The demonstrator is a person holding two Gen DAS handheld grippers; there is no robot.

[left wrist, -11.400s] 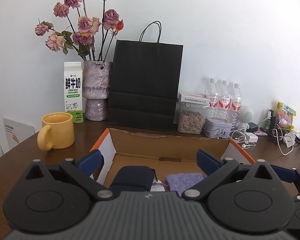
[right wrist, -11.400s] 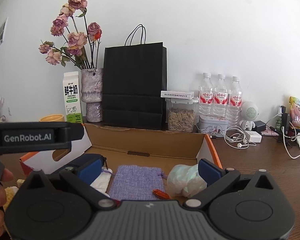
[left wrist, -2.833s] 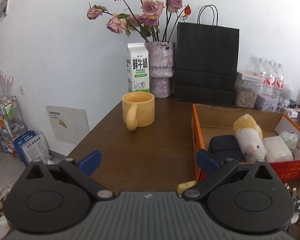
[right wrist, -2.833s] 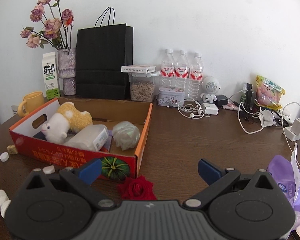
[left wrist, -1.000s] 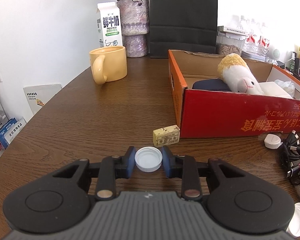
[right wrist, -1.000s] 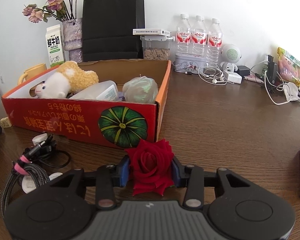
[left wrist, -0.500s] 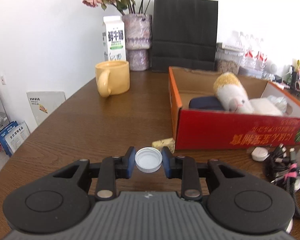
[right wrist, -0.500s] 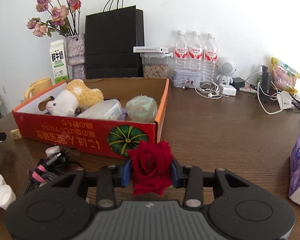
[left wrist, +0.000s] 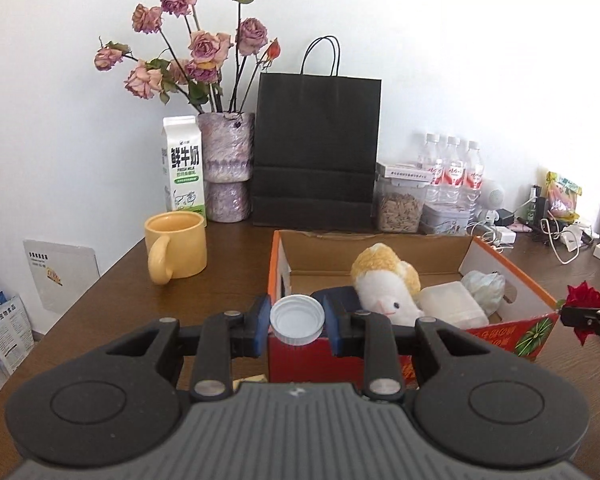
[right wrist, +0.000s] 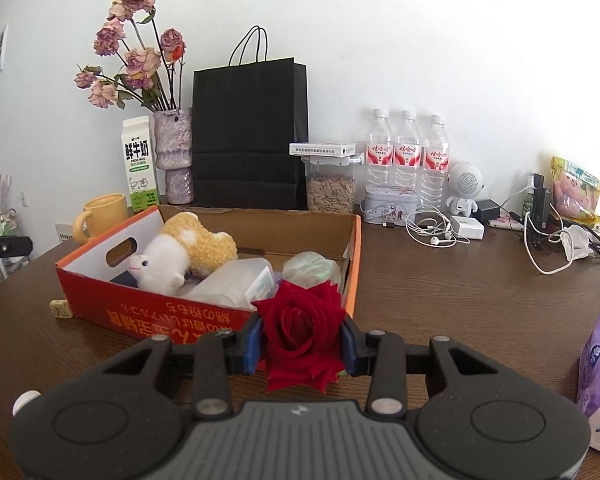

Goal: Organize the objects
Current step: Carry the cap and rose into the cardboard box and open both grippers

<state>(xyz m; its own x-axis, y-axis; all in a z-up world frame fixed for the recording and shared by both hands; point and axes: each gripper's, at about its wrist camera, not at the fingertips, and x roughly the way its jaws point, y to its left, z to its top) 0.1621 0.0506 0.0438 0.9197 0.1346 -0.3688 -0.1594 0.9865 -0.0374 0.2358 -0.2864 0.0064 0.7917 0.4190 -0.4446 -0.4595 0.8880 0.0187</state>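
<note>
A brown counter [right wrist: 440,288] along a white wall carries a red-and-orange box [right wrist: 180,318], open at the top, with a black bag [left wrist: 318,152] and a vase [left wrist: 225,168] of dried roses behind it. Inside the box lie a plush toy [right wrist: 180,252], a clear container [right wrist: 236,282], a crumpled pale bag [right wrist: 312,270] and a dark pouch [left wrist: 342,294] that is mostly hidden. A yellow mug [left wrist: 176,246] stands left of the box, near a milk carton [left wrist: 183,168]. The right tongs [right wrist: 300,344] are clamped on a red rose [right wrist: 302,336], held above the counter just in front of the box's near wall. The left tongs [left wrist: 296,322] are clamped on a white cap [left wrist: 297,318], its hollow side facing the camera, raised before the box's near left corner. What may be a small die [right wrist: 61,309] sits on the counter at the box's left end.
</note>
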